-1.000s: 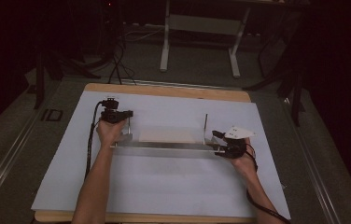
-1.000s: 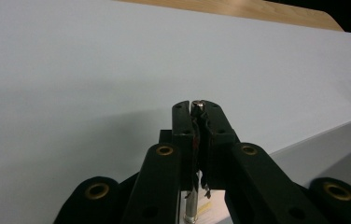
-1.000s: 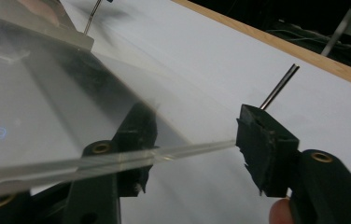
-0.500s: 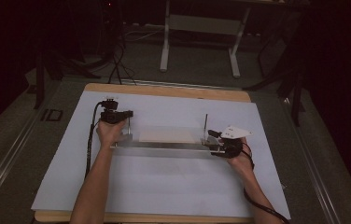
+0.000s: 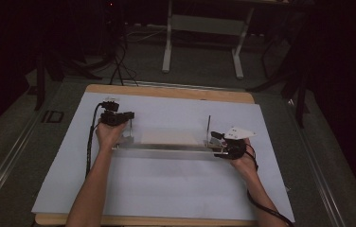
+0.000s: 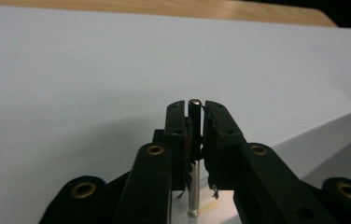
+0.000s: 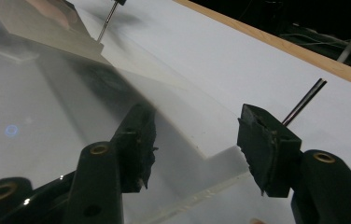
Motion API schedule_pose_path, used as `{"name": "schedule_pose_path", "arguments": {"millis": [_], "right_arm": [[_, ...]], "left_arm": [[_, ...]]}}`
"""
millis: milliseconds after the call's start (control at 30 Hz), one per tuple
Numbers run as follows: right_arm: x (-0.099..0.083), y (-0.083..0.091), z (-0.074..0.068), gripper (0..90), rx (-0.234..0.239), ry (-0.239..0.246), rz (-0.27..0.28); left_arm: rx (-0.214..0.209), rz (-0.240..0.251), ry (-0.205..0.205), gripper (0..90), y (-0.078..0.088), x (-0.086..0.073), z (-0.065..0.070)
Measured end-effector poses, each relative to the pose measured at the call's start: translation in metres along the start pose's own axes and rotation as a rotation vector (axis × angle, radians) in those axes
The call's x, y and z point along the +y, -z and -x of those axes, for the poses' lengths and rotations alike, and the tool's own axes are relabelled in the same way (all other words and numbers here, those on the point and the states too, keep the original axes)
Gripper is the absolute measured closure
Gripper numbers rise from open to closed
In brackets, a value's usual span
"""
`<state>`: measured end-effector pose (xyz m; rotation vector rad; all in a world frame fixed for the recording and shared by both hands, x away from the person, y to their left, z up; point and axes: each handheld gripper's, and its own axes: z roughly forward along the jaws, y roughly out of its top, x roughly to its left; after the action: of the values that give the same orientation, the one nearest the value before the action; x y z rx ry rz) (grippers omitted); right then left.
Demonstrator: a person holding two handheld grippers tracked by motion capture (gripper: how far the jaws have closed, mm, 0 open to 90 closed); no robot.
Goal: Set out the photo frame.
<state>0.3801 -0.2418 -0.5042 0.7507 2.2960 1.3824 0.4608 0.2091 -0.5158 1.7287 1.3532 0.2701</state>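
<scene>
Left tool (image 6: 195,122) clamped shut around a thin upright metal pin (image 6: 193,154), jaws pressed against both sides of it, pin head poking just above the jaw tips. Right tool (image 7: 197,140) wide open, gripping nothing, jaws spread over the glossy base. Below both tools, a wooden-edged surface (image 5: 166,92) covered by a large white sheet (image 5: 166,189). On that sheet, between the two tools, a long shiny metal base plate (image 5: 166,150) running from the left tool (image 5: 117,118) across to the right tool (image 5: 226,144). On the plate, between the tools and slightly beyond them, a pale rectangular board (image 5: 169,137); same board (image 7: 47,28) seen ahead of the right tool's jaws, one corner (image 7: 201,149) lying between them. Beside the right tool, just past its far jaw, a second thin dark upright rod (image 7: 304,101), also visible in the high view (image 5: 209,126) rising near the plate's right end. Behind the left tool, a hand (image 5: 109,135) wrapped around it, black cable (image 5: 91,137) trailing alongside the forearm. On top of the right tool, a grey three-cornered plate (image 5: 237,133). Left pin itself too small to make out from the high view.
</scene>
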Motion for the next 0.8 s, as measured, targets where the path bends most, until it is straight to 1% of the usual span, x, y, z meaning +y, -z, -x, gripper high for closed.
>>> {"name": "schedule_pose_path", "arguments": {"millis": [133,333,433,500,667,800], "right_arm": [[0.001,0.000,0.000,44.7,0.002,-0.004,-0.001],[0.003,0.000,0.002,44.7,0.005,-0.013,-0.009],[0.004,0.000,0.002,44.7,0.004,-0.018,-0.012],[0.005,0.000,0.003,44.7,0.005,-0.020,-0.012],[0.006,0.000,0.004,44.7,0.004,-0.027,-0.010],[0.007,0.000,0.004,44.8,0.004,-0.031,-0.010]], "left_arm": [[-0.050,0.053,-0.024,72.9,0.012,-0.006,-0.002],[-0.058,0.089,-0.065,68.4,0.030,-0.015,-0.005],[-0.077,0.130,-0.065,67.0,0.042,-0.021,-0.005],[-0.077,0.145,-0.082,65.8,0.049,-0.025,-0.004],[-0.066,0.160,-0.116,63.4,0.061,-0.032,0.000],[-0.071,0.155,-0.152,61.4,0.068,-0.036,0.002]]}}
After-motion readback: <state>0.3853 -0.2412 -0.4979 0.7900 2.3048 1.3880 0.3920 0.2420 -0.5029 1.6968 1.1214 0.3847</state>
